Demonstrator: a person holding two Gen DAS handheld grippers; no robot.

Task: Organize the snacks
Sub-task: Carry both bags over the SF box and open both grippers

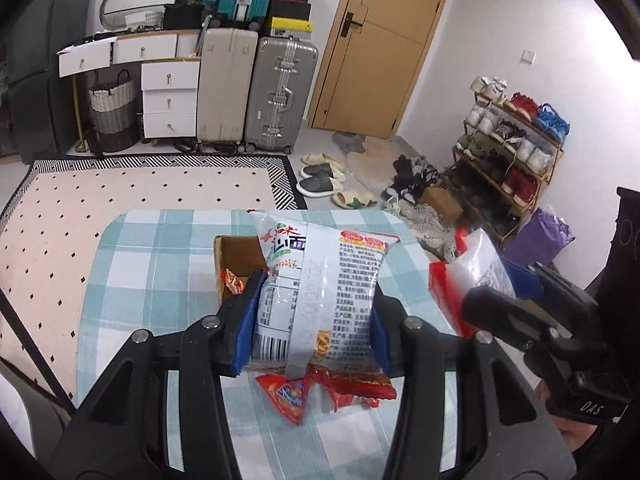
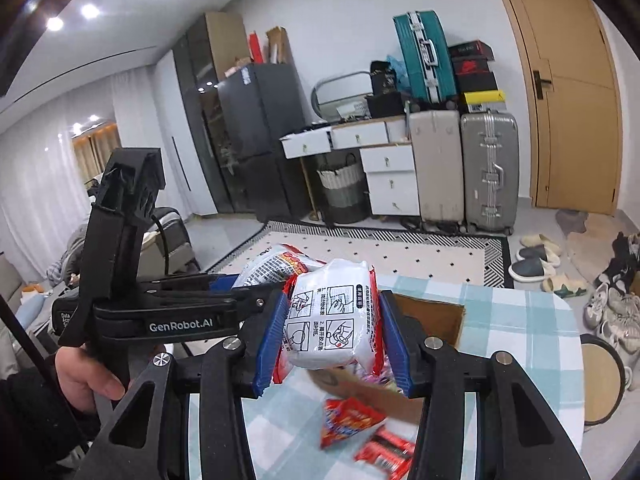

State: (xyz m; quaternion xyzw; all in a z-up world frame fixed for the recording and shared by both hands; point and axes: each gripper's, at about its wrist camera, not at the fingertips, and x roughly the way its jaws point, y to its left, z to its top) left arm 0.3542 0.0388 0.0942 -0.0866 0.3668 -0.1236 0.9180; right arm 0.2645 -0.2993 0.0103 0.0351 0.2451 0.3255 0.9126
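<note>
From the left wrist camera, the left gripper [image 1: 312,316] was clenched on a white noodle packet [image 1: 320,280], holding it above a table with a blue-checked tablecloth [image 1: 152,264]. An open cardboard box [image 1: 236,256] stood just behind the packet, with a small orange snack inside. Red snack bags [image 1: 320,392] lay on the cloth beneath.

From the right wrist camera, the right gripper [image 2: 332,332] gripped a second white-and-red noodle packet [image 2: 332,320] over the near edge of the box [image 2: 432,316]. Red packets [image 2: 360,428] lay loose below.

The step in hand seemed to be carrying both packets to the box. Next, each would need lowering inside before its jaws release.
</note>
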